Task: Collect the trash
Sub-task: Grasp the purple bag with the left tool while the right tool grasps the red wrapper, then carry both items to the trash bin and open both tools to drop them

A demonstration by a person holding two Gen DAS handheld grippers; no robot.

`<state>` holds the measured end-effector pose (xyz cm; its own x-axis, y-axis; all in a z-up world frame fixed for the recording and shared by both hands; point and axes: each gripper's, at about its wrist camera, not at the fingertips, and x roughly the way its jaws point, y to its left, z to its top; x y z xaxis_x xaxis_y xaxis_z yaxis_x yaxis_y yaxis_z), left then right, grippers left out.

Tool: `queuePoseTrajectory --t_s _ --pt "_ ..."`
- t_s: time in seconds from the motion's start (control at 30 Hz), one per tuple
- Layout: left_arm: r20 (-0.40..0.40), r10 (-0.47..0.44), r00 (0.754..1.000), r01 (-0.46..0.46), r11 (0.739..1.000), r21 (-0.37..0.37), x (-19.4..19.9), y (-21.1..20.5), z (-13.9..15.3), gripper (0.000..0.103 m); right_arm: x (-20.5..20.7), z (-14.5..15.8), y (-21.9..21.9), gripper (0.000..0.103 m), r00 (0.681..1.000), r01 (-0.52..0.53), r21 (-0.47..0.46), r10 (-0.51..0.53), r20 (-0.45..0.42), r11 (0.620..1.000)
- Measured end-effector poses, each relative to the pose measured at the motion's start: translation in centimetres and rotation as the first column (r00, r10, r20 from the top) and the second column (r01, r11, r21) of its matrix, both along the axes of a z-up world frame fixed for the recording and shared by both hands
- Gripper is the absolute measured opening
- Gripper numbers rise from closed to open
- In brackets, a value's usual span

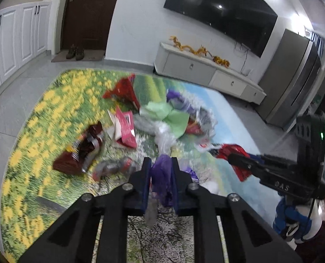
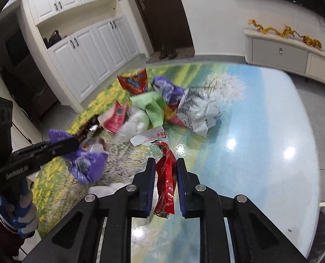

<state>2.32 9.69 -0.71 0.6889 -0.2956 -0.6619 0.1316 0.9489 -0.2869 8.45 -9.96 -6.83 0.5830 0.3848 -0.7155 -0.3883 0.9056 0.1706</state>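
Note:
My left gripper [image 1: 160,162] is shut on a crumpled purple wrapper [image 1: 160,176], which it holds just above the table with the landscape print [image 1: 41,120]. From the right wrist view the same purple wrapper [image 2: 85,164] bulges under the left gripper's fingers. My right gripper [image 2: 165,162] is shut on a long red wrapper [image 2: 167,175] that hangs down between its blue pads. Beyond both lies a pile of trash: green paper [image 1: 173,118], a red packet [image 1: 123,89], a pink box [image 1: 126,127], a dark red wrapper [image 1: 81,151] and a white printed bag [image 2: 197,111].
The table's glossy blue part [image 2: 261,131] lies to the right of the pile. A low TV cabinet [image 1: 206,70] stands by the far wall under a screen. White cupboards [image 2: 92,50] and a dark door [image 1: 85,11] with shoes [image 1: 74,52] are behind.

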Motion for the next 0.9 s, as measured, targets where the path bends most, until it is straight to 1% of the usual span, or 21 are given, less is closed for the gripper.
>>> queuePoseTrajectory --t_s 0.17,0.27,0.4,0.53,0.63,0.73,0.83,0.9 --pt "0.061 0.027 0.998 -0.028 0.999 0.021 -1.0 0.2 3.1 0.014 -2.4 2.2 -2.2 0.018 0.998 0.041 0.054 -0.044 0.052 0.998" --pt "0.088 0.023 0.996 -0.026 0.999 0.038 -1.4 -0.5 4.6 0.014 -3.9 3.3 -4.2 0.018 0.993 0.079 0.082 -0.086 0.082 0.993" --pt "0.111 -0.019 0.994 0.013 0.998 0.055 -1.4 -3.2 6.1 0.014 -5.8 4.6 -7.7 0.017 0.979 0.15 0.123 -0.165 0.122 0.981" --pt "0.117 -0.103 0.988 0.097 0.994 0.058 -0.6 -7.9 7.0 0.014 -7.9 5.0 -12.2 0.016 0.953 0.246 0.154 -0.268 0.144 0.957" --pt "0.111 -0.188 0.976 0.182 0.981 0.067 0.2 -12.7 7.2 0.014 -9.3 4.7 -16.1 0.015 0.922 0.333 0.177 -0.359 0.144 0.926" --pt "0.092 -0.276 0.957 0.267 0.959 0.095 1.1 -18.0 6.8 0.014 -10.6 4.0 -20.5 0.015 0.878 0.43 0.199 -0.459 0.136 0.881" --pt "0.06 -0.372 0.926 0.364 0.925 0.111 2.0 -23.9 6.0 0.014 -12.0 3.0 -25.2 0.015 0.822 0.525 0.226 -0.558 0.118 0.821" --pt "0.043 -0.434 0.9 0.426 0.896 0.125 2.3 -28.1 5.4 0.014 -12.2 2.2 -27.5 0.015 0.792 0.57 0.234 -0.603 0.099 0.787"
